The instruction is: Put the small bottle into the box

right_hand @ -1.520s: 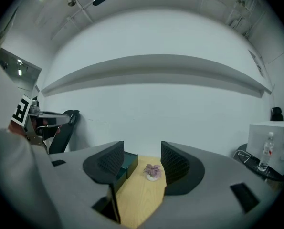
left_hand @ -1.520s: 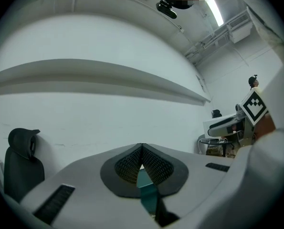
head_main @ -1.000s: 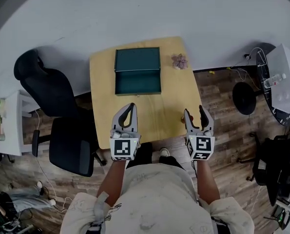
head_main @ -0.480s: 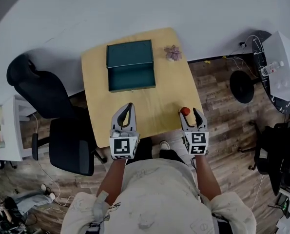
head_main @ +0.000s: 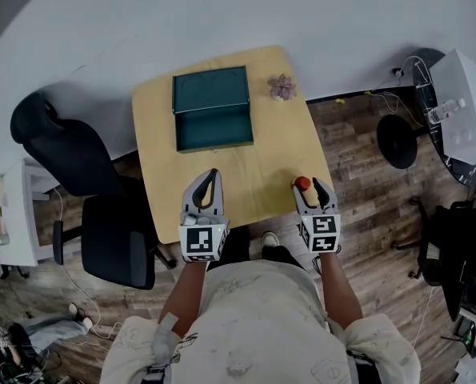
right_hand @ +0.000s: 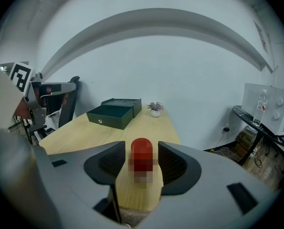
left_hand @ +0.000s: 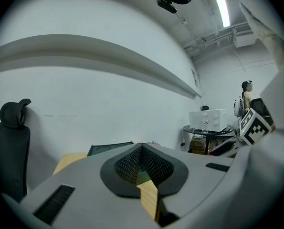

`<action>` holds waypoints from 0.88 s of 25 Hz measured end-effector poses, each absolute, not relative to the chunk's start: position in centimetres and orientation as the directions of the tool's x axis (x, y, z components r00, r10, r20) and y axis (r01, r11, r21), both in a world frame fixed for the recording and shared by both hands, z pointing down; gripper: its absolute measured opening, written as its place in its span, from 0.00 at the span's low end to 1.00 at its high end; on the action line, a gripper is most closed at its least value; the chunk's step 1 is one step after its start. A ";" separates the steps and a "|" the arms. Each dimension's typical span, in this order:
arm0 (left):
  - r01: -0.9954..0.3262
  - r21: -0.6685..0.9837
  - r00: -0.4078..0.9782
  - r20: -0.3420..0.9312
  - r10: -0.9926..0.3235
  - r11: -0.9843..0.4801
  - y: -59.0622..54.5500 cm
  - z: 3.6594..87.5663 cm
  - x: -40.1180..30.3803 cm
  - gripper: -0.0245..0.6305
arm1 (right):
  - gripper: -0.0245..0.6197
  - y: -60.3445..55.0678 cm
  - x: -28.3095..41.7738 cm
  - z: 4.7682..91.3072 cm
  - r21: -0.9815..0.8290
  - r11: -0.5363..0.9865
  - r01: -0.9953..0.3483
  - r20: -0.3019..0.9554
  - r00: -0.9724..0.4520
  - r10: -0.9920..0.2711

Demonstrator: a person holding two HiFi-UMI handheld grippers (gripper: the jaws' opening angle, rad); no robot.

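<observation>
Room: white wall up top, wood-plank floor, light wooden table (head_main: 258, 166) in the middle.
Office chair (head_main: 58, 146): black, off the table's left side, about 9 o'clock from the box, not in anyone's way.
Left gripper (head_main: 214, 174): jaws pinched together at the tips with nothing in them, hanging over the near table edge at 6 o'clock from the box.
Green box (head_main: 212, 126): lid flipped back, open, at the far side of the table, roughly 11 o'clock from the bottle.
Potted plant (head_main: 282, 88): tiny one at the box's 2 o'clock near the far edge. It's the only thing close to the route, and I'd say it sits off to the side of it.
Small bottle (head_main: 302, 183): red cap, standing upright (long axis vertical) near the table's front right corner, right between the right jaws.
Right gripper (head_main: 307, 188): jaws wide apart either side of the bottle. They've just eased in a little, but there's a gap on both sides, so no squeeze yet. It's way nearer than the left one, so it's the right hand's pick imo.
Path: bare tabletop between bottle and box, nothing blocking.
White appliance (head_main: 462, 110): far right on a stand, well apart from the table.
</observation>
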State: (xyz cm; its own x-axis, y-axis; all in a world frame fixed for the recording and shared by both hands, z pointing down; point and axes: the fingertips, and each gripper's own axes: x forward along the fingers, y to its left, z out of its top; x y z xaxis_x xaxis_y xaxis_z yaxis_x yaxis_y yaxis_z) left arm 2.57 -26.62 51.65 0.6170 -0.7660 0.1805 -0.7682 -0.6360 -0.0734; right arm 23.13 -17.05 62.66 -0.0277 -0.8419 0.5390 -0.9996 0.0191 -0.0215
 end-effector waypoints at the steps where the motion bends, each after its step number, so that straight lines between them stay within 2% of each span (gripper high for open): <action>1: -0.768 -0.073 0.617 0.181 -0.766 -0.637 -26.6 51.7 2.6 0.05 | 0.37 -17.0 23.1 62.7 -0.022 0.019 -1.000 0.539 -0.028 -0.842; 2: -0.767 -0.073 0.618 0.181 -0.765 -0.637 -26.6 51.7 2.7 0.05 | 0.33 -17.0 23.2 62.7 -0.023 0.019 -1.000 0.540 -0.029 -0.841; 6: -0.769 -0.078 0.615 0.182 -0.767 -0.635 -26.5 51.7 2.7 0.05 | 0.27 -17.0 23.2 63.0 -0.019 0.026 -0.999 0.547 -0.032 -0.836; 22: -0.776 -0.086 0.606 0.176 -0.776 -0.625 -26.6 51.4 2.7 0.05 | 0.25 -17.0 22.8 62.4 0.010 0.058 -0.998 0.528 -0.044 -0.848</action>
State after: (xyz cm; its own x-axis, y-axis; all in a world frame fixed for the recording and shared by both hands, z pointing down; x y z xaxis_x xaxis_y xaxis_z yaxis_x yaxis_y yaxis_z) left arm 2.68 -26.57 51.38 0.6057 -0.7759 0.1765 -0.7758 -0.6252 -0.0858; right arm 22.81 -17.01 62.41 -0.0438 -0.8482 0.5278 -0.9983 0.0577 0.0099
